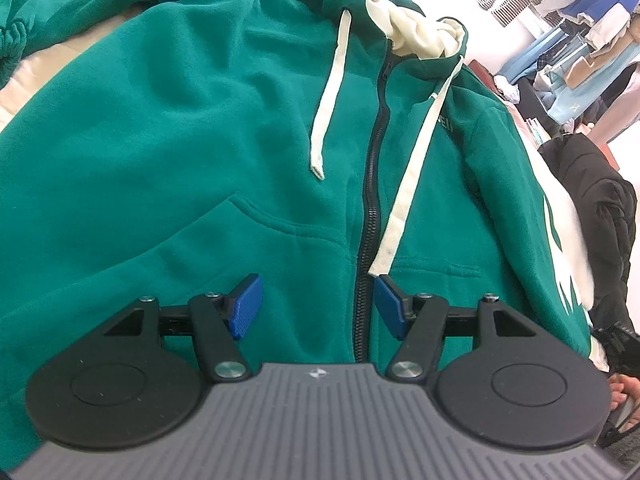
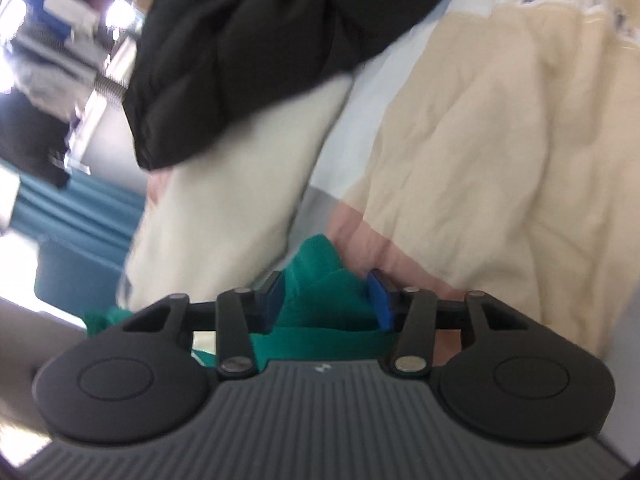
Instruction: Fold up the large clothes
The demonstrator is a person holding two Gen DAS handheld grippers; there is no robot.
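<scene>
A large green zip hoodie [image 1: 180,128] lies front up on the bed, with a cream-lined hood [image 1: 412,28] at the top and two cream drawstrings [image 1: 328,96]. My left gripper [image 1: 318,306] is open above the hem, its blue pads either side of the dark zipper [image 1: 370,216], holding nothing. My right gripper [image 2: 326,300] has a bunched fold of the green hoodie [image 2: 320,312] between its blue pads and holds it above the bedding; that view is motion-blurred.
A black puffer jacket [image 2: 240,48] lies on the bed to the right of the hoodie and also shows in the left wrist view [image 1: 592,208]. Cream and pink bedding [image 2: 500,140] covers the bed. Clothes hang on a rack [image 1: 580,20] in the background.
</scene>
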